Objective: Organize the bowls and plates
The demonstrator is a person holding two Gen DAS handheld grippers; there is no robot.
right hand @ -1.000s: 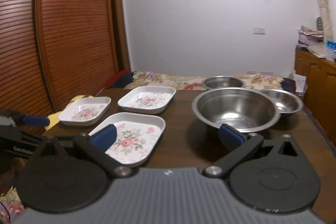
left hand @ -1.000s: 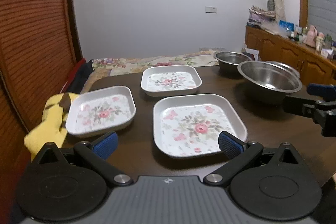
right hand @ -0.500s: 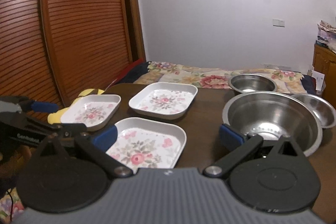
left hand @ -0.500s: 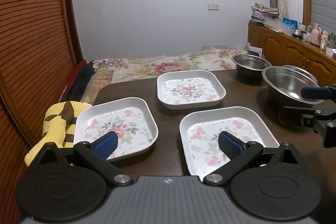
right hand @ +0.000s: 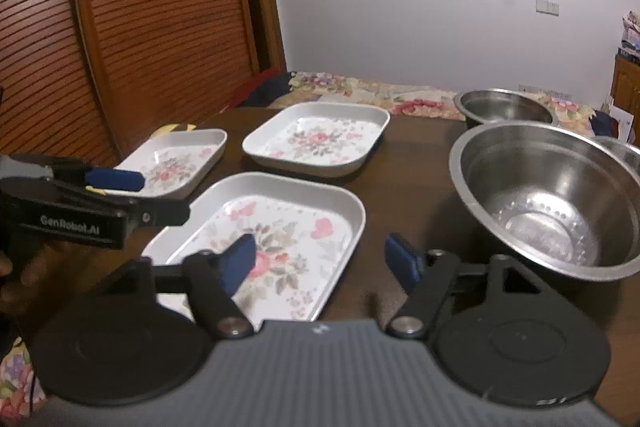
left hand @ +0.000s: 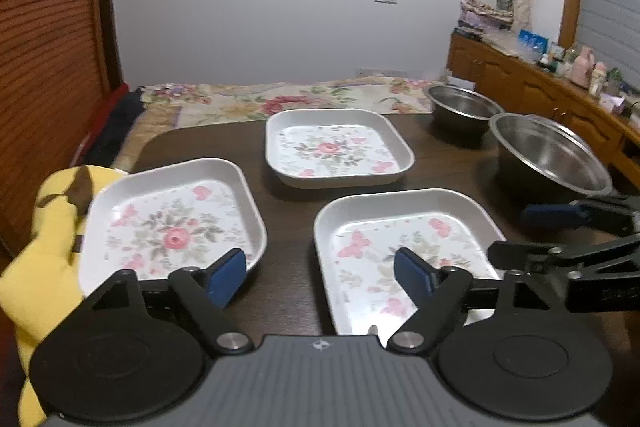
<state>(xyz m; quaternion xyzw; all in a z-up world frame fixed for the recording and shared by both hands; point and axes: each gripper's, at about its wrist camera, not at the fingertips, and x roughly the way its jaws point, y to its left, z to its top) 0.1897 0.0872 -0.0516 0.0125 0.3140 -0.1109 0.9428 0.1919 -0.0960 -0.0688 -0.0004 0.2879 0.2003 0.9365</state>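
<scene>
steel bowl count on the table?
3. Large bowl nearest, on the right; small bowl at the far edge; third bowl mostly hidden behind the large one. More may be hidden.

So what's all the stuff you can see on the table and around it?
Square plates: three, white with pink flowers, left half of table.
Metal bowls: three, silver, right side; the third peeks out behind the big one.
Table: one, dark brown.
Yellow cloth: one, at the table's left edge.
Bedspread: one, flowery, beyond the table.
Wooden cabinet: one, brown, cluttered, far right.
Left tool: blue pads, closing, holding nothing.
Right tool: blue pads, closing, holding nothing.
</scene>
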